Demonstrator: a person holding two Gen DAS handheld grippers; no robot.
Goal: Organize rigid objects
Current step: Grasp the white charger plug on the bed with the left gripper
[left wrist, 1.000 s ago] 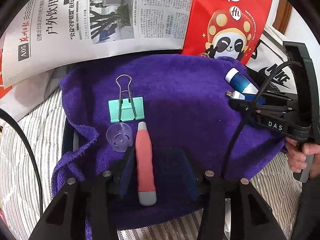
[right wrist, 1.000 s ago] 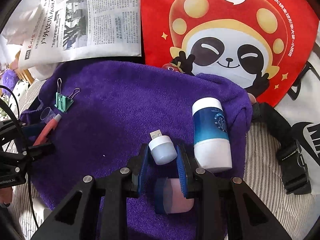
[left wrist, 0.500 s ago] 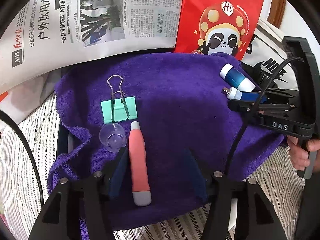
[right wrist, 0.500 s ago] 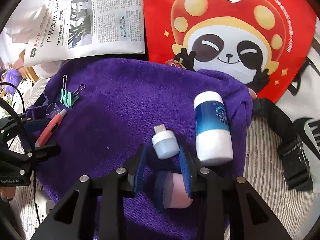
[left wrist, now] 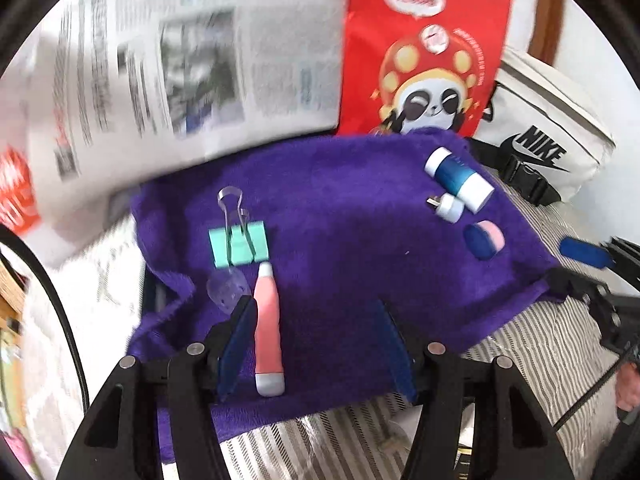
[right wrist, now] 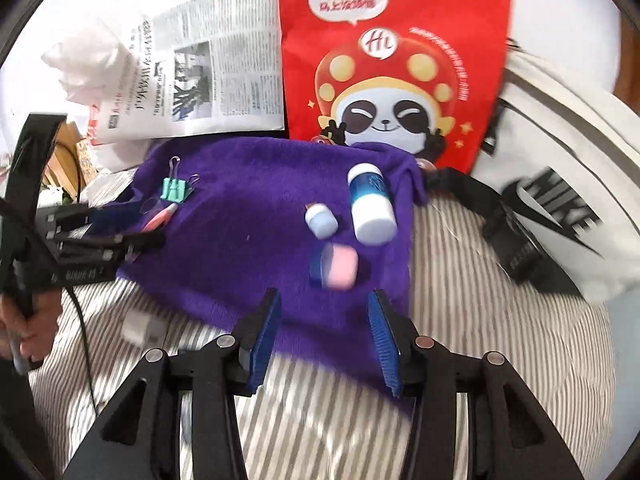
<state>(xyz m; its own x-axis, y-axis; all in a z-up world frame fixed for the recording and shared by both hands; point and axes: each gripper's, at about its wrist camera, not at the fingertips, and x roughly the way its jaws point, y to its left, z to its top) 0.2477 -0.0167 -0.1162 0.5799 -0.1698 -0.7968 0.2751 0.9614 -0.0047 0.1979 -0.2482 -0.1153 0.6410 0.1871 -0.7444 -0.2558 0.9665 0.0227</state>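
Observation:
A purple towel [left wrist: 340, 220] [right wrist: 248, 208] holds the objects. On its left lie a green binder clip [left wrist: 239, 242] [right wrist: 175, 191], a clear suction cup [left wrist: 226, 290] and a pink cutter [left wrist: 268, 328] [right wrist: 160, 220]. On its right lie a blue-and-white bottle [left wrist: 458, 179] [right wrist: 370, 204], a small white USB plug [left wrist: 448, 207] [right wrist: 320, 221] and a pink-and-blue eraser [left wrist: 484, 239] [right wrist: 334, 266]. My left gripper [left wrist: 316, 344] is open, the cutter beside its left finger. My right gripper [right wrist: 324, 340] is open and empty, just short of the eraser.
A newspaper [left wrist: 180, 60] and a red panda bag [right wrist: 392, 60] lie behind the towel. A white Nike bag [right wrist: 560, 200] with a black strap sits at the right. Striped bedding [right wrist: 480, 360] surrounds the towel. A small white object [right wrist: 140, 326] lies on the bedding.
My right gripper has opened, let go of the USB plug and pulled back off the towel's right side. My left gripper has opened wider and drawn back from the cutter.

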